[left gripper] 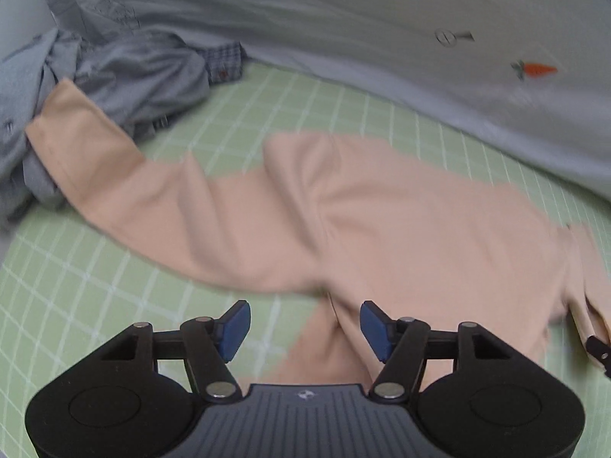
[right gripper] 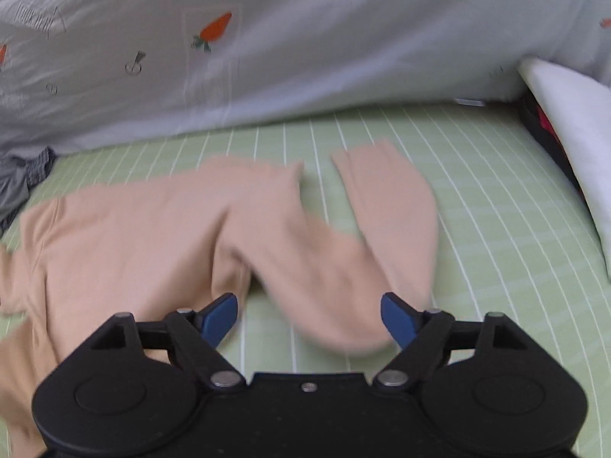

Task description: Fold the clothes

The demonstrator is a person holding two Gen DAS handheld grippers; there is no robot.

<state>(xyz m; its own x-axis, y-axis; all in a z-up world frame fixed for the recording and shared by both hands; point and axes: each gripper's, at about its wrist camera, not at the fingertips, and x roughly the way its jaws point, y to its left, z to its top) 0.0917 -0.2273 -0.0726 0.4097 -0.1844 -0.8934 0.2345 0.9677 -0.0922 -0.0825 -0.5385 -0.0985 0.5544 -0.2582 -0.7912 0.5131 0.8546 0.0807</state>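
A peach long-sleeved top [left gripper: 401, 221] lies spread on a green checked bed sheet [left gripper: 95, 286]. One sleeve [left gripper: 114, 160] stretches to the upper left, its cuff resting on a grey clothes pile. My left gripper [left gripper: 304, 307] hovers open over the top's near edge below that sleeve, with nothing between its blue pads. In the right wrist view the top [right gripper: 133, 236] fills the left, and its other sleeve [right gripper: 393, 206] bends back in a loop. My right gripper [right gripper: 307, 299] stands open over that bend, pads clear of the cloth.
A grey quilt with carrot prints [left gripper: 382, 38] is heaped along the far side of the bed [right gripper: 305, 57]. Crumpled grey clothes [left gripper: 133, 72] lie at the upper left. A white pillow [right gripper: 573, 133] leans at the right edge. Bare green sheet [right gripper: 496, 210] shows right of the sleeve.
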